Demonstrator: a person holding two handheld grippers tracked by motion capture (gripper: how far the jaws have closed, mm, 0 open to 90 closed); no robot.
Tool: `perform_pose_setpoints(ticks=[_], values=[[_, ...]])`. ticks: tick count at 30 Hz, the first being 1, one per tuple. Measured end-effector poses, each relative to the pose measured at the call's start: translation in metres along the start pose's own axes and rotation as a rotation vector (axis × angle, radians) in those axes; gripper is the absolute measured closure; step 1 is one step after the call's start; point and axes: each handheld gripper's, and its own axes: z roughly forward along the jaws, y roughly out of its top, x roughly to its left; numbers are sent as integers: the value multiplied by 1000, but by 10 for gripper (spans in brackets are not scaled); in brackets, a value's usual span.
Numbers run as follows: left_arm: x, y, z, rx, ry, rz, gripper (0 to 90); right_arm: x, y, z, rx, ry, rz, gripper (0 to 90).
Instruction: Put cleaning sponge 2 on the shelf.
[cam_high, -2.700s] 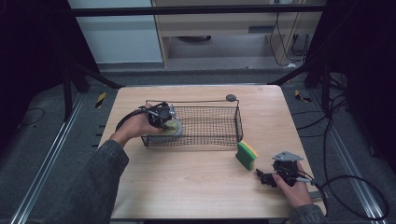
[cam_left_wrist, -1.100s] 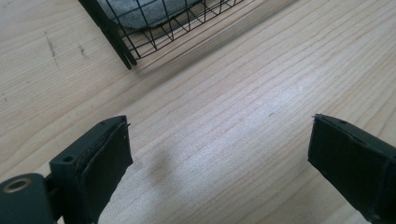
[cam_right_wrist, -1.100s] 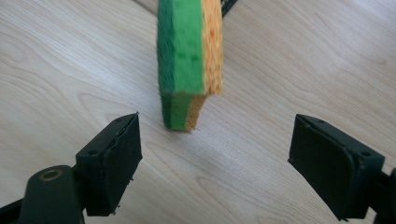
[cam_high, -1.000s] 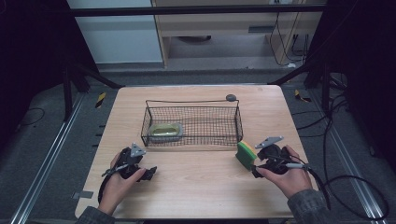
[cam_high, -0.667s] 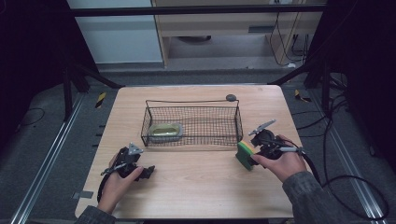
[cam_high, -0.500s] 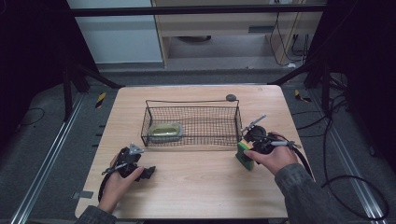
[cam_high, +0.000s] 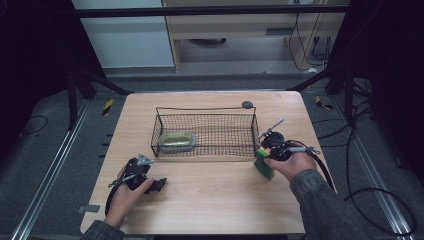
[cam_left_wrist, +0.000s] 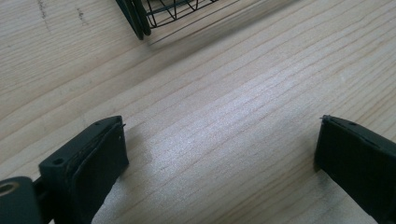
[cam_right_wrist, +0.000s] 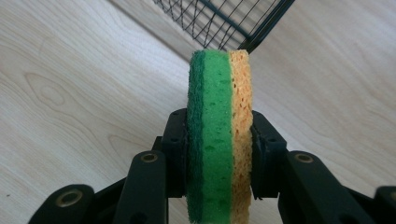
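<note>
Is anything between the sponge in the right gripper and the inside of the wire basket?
Only the basket's own near wall. The right gripper has just closed on the sponge beside the wire basket, at its right front corner. The basket is open on top, so lifting over the rim looks clear.

From the high view we look forward and down over the whole desk (cam_high: 210, 200), from well above the person's side. The left gripper view sits low and close, facing along the left claw (cam_left_wrist: 219, 154) across bare wood toward a corner of the wire basket (cam_left_wrist: 154, 11). The right gripper view is equally close, facing along the right claw (cam_right_wrist: 219, 154). All three views share the basket and desk surface.
</note>
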Motion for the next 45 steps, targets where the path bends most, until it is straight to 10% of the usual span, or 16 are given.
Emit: perform_pose_setpoints(ticks=[16, 45], values=[[3, -3, 3, -47, -7, -4, 0, -53, 17, -51, -147, -1, 50, 640], [6, -7, 8, -128, -24, 18, 0, -65, 109, -70, -276, -40, -50, 644]])
